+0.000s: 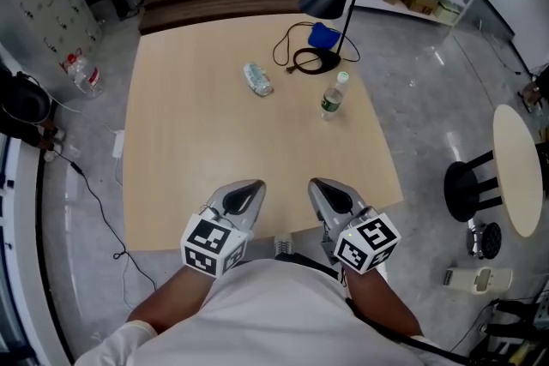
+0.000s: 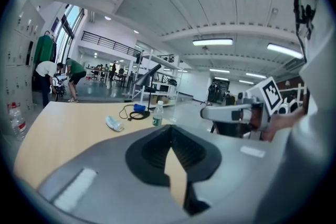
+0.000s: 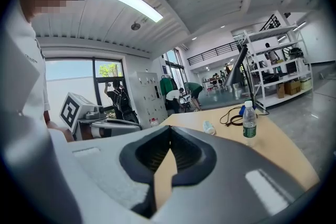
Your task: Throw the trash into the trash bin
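Now | left gripper [image 1: 250, 187]: fingers closed, nothing held, at near edge, reach not begun | crushed clear plastic bottle [image 1: 257, 79] lies on light wooden tabletop [image 1: 189, 141], well ahead, likely trash | right gripper [image 1: 319, 184]: fingers closed, nothing held | trash bin unseen

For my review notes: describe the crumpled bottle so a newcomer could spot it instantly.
Start at the light wooden table, then its far side, where the black desk lamp stands. Left of the lamp's base lies the crumpled bottle: clear, on its side, unlike the upright green-labelled bottle.
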Tool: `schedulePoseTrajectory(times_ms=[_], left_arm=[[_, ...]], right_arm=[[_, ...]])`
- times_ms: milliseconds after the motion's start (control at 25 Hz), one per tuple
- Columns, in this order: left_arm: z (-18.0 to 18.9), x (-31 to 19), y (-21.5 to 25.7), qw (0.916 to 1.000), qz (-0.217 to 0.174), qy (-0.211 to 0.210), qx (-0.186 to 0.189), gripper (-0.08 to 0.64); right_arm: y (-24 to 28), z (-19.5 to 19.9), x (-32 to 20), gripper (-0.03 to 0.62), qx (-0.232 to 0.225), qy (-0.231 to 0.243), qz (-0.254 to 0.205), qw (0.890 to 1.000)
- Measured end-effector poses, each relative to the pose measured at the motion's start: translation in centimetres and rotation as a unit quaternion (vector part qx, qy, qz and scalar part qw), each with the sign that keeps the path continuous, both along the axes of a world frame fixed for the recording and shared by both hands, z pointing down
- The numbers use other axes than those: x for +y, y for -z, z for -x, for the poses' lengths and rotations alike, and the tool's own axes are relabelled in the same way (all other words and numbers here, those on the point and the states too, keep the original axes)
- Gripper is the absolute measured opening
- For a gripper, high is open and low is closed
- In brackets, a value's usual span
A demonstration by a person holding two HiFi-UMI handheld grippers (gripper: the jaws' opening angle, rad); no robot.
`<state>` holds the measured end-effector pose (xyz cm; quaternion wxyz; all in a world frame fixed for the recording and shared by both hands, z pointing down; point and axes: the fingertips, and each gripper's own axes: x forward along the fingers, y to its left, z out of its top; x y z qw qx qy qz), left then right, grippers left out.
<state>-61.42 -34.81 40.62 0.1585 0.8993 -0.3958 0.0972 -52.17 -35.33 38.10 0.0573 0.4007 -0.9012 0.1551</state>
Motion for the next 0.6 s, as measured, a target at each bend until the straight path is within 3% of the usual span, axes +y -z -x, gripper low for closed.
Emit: schedulePoseTrajectory(times_ms=[600], left_arm=[[-4.2, -5.5, -2.2, 0.9988, 0.026, 0.011, -0.04, 0.006]], right_arm=[[-4.0, -6.1, -8.4, 0.002, -0.02, -0.021, 0.037, 0.999]])
